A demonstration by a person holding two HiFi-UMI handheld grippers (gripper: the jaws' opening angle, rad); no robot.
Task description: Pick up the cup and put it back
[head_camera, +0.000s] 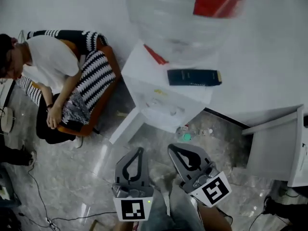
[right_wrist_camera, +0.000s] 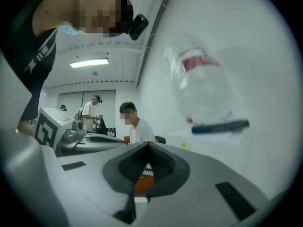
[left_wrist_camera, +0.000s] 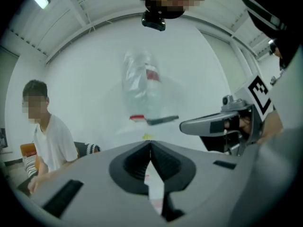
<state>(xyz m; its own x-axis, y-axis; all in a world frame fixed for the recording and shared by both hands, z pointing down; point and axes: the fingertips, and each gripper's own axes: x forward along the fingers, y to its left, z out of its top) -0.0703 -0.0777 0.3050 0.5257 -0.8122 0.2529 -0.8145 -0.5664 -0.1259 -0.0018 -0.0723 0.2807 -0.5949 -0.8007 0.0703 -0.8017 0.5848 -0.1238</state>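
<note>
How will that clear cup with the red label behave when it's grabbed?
The cup looks clear and thin-walled, so probably light and easily squashed. It stands tall on the white table, so a sideways push may tip it. Its smooth wall could slip.

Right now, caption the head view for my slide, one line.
Left tool and right tool shut, empty, short of white table with clear cup.

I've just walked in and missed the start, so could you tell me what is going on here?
A person holds a grey two-jaw gripper in each hand: the left gripper and the right gripper are both shut and empty, short of the white table. The clear plastic cup with a red label stands untouched there, near a dark flat box. Someone in a white shirt sits alongside.
</note>
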